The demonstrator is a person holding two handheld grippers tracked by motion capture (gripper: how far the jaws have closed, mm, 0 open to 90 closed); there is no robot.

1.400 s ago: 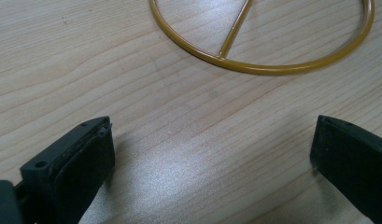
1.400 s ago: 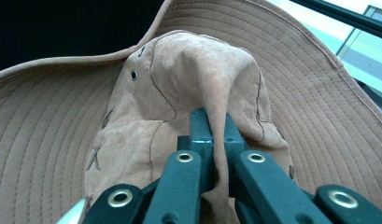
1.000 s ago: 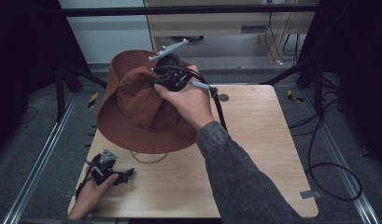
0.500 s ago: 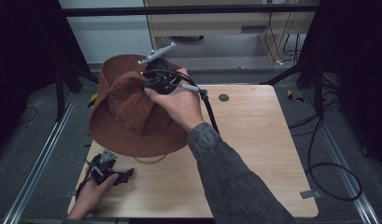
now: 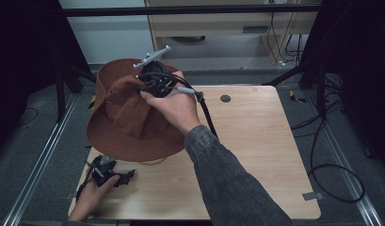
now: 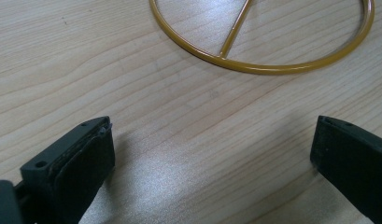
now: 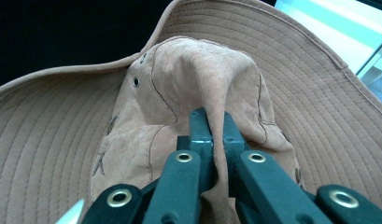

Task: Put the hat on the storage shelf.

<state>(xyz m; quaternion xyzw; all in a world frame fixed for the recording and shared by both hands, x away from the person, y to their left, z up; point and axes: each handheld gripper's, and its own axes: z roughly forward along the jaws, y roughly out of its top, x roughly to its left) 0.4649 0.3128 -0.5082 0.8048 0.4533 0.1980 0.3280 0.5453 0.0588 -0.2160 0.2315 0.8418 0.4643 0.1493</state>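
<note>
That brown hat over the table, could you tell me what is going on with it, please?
A person holds the right gripper shut on a pinched fold of the brown hat, carrying it above the wooden table's left side. The left gripper rests open near the table's front edge, just short of a yellow wire ring lying on the wood.

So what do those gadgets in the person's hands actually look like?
Both are black. The right gripper carries a grey three-cornered plate on top and trails a black cable; its jaws are dark with brass-ringed holes. The left gripper has flat black pads. The right arm wears a grey sleeve.
</note>
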